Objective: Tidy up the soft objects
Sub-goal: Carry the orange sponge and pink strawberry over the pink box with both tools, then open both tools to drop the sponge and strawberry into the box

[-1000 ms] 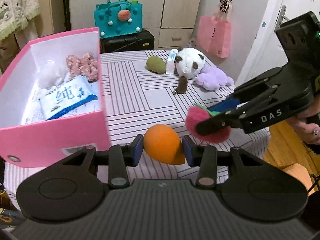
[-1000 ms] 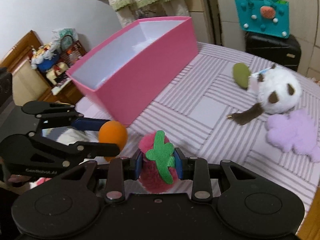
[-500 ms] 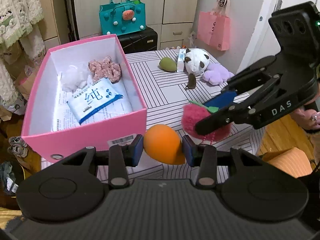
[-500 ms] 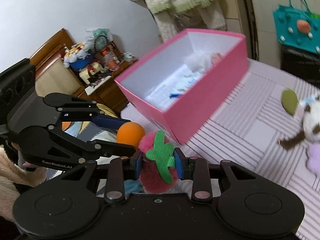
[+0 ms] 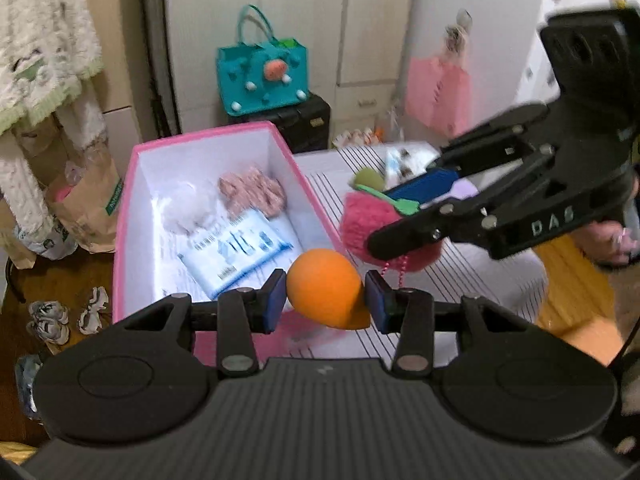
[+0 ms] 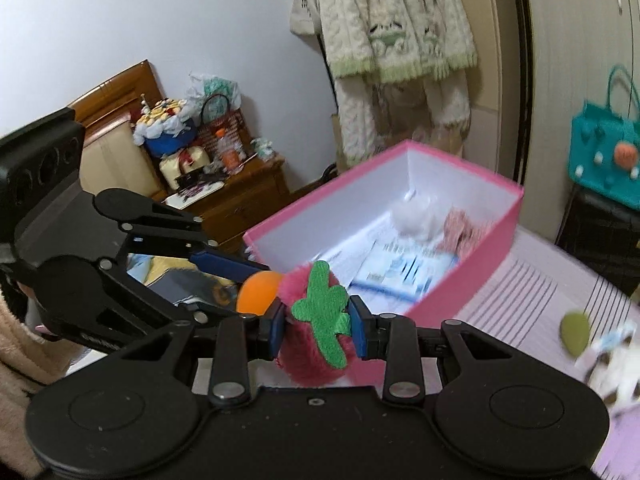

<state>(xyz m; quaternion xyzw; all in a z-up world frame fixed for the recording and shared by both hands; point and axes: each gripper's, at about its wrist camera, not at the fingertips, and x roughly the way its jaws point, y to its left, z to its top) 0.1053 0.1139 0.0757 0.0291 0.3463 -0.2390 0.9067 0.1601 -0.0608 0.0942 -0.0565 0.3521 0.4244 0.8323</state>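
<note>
My left gripper (image 5: 326, 300) is shut on an orange sponge (image 5: 326, 294) and holds it above the near right corner of the pink box (image 5: 132, 184). My right gripper (image 6: 318, 326) is shut on a pink plush strawberry (image 6: 316, 340) with a green felt leaf, held close beside the sponge at the box's near edge (image 6: 460, 288). The strawberry (image 5: 380, 228) and the right gripper (image 5: 404, 216) also show in the left wrist view. The box holds a blue-and-white packet (image 5: 236, 252), a white fluffy item (image 5: 184, 210) and a pink knitted item (image 5: 252, 192).
On the striped table (image 5: 472, 276) behind the right gripper lie a green sponge (image 5: 368, 178) and a panda plush (image 6: 616, 364), partly hidden. A teal bag (image 5: 264, 76) sits on a black case behind the table. Wooden furniture (image 6: 224, 196) stands to the left.
Both grippers have risen and moved left with their objects, from over the table toward the pink box. The box interior now shows from above.
</note>
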